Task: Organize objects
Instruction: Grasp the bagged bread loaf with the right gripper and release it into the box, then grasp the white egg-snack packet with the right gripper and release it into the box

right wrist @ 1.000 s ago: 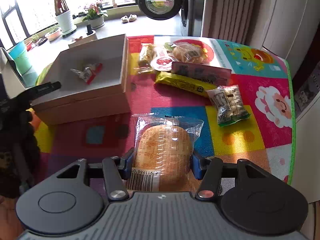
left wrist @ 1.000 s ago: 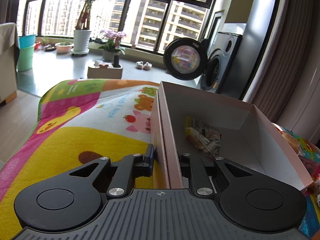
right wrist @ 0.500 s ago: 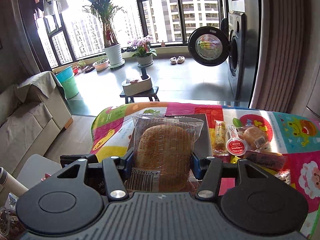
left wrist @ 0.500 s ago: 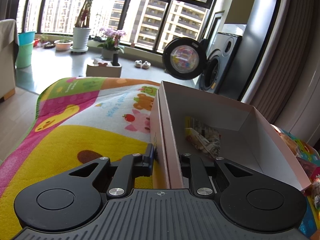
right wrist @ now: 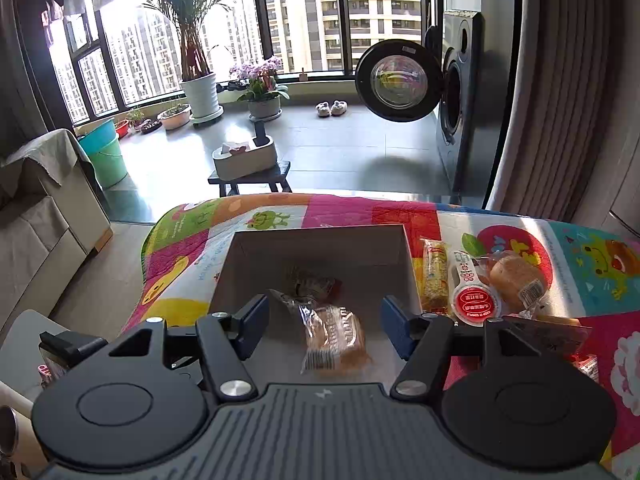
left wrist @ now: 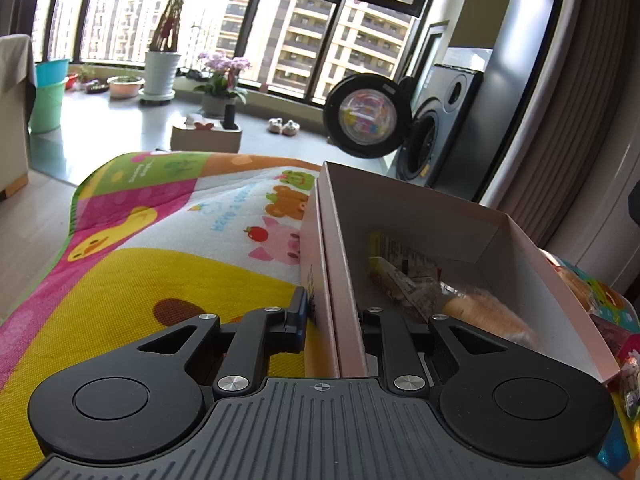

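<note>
A pale cardboard box stands open on the colourful play mat. My left gripper is shut on the box's near side wall, one finger outside and one inside. A wrapped bread bun lies loose on the box floor, next to a small snack packet. My right gripper hovers open above the box, with the bun below and between its blue pads, not touching it.
Right of the box on the mat lie a yellow snack bar, a red-lidded packet and a wrapped round bun. Beyond the mat are a stool with a tissue box, plant pots, and a washing machine with its door open.
My right gripper has opened and let go of the bread bun, which now lies inside the box. The left gripper keeps its hold on the box wall.
</note>
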`<state>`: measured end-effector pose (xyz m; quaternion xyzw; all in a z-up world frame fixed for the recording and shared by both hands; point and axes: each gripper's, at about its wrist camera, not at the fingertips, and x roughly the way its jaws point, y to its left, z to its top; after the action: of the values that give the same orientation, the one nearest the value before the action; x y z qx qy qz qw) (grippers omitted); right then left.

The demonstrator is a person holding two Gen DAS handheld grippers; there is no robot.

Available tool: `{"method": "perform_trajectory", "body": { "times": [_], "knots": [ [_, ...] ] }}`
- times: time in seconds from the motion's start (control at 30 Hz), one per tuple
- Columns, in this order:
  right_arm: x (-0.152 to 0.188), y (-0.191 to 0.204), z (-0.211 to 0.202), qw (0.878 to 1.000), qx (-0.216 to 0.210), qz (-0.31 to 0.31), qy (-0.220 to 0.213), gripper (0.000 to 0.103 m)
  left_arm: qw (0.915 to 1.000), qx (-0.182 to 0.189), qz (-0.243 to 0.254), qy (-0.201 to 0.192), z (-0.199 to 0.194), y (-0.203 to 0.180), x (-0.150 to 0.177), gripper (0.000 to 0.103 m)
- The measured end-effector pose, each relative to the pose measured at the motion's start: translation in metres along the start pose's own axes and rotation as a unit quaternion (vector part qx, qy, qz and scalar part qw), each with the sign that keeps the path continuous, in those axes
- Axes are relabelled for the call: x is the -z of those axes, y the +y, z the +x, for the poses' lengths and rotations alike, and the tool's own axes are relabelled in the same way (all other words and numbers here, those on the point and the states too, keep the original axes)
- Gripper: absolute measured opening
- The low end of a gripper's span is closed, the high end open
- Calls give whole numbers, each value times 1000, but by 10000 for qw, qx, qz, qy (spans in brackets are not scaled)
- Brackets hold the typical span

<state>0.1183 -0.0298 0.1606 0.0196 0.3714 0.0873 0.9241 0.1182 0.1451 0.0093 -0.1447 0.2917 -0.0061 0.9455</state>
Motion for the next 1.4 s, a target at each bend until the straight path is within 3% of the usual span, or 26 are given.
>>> {"method": "perform_trajectory", "body": {
  "times": [0.33,0.43,0.67,0.73,0.8,0.87,0.97,1.07,1.13,1.23,1.3,1.37,1.4],
  "knots": [
    [30,-120,-39,9911,1133,683,-152,75,10000,-8,14,-1,0,0,0,19],
    [41,-150,-29,9854,1532,741,-76,78,10000,-3,5,-1,0,0,0,19],
    [62,-216,19,9732,1692,1534,270,79,10000,-23,38,-23,-1,1,1,19],
    [68,-228,33,9686,1799,1681,342,76,10000,-24,40,-22,-1,1,1,19],
    [74,-239,42,9655,1731,1895,435,59,10000,-23,38,-22,-1,1,1,19],
    [83,-252,47,9616,1504,2243,498,53,10000,-24,41,-22,-1,1,1,19],
    [94,-252,44,9589,1023,2571,620,49,10000,-24,40,-22,-1,1,1,19],
    [108,-236,39,9505,238,2931,1007,48,10000,-23,39,-24,-1,0,1,19],
    [115,-218,31,9513,-62,2862,1143,48,10000,-23,40,-25,-1,0,1,19],
    [116,-190,14,9667,-10,2364,981,49,10000,-23,39,-24,-1,0,1,19],
    [113,-167,0,9834,399,1630,690,63,10000,-23,39,-24,-1,0,1,19],
    [111,-148,-7,9910,640,1058,520,73,10000,-24,40,-25,-1,0,1,19],
    [111,-142,-7,9926,622,900,531,74,10000,-23,40,-24,-1,0,1,19]
  ]
}}
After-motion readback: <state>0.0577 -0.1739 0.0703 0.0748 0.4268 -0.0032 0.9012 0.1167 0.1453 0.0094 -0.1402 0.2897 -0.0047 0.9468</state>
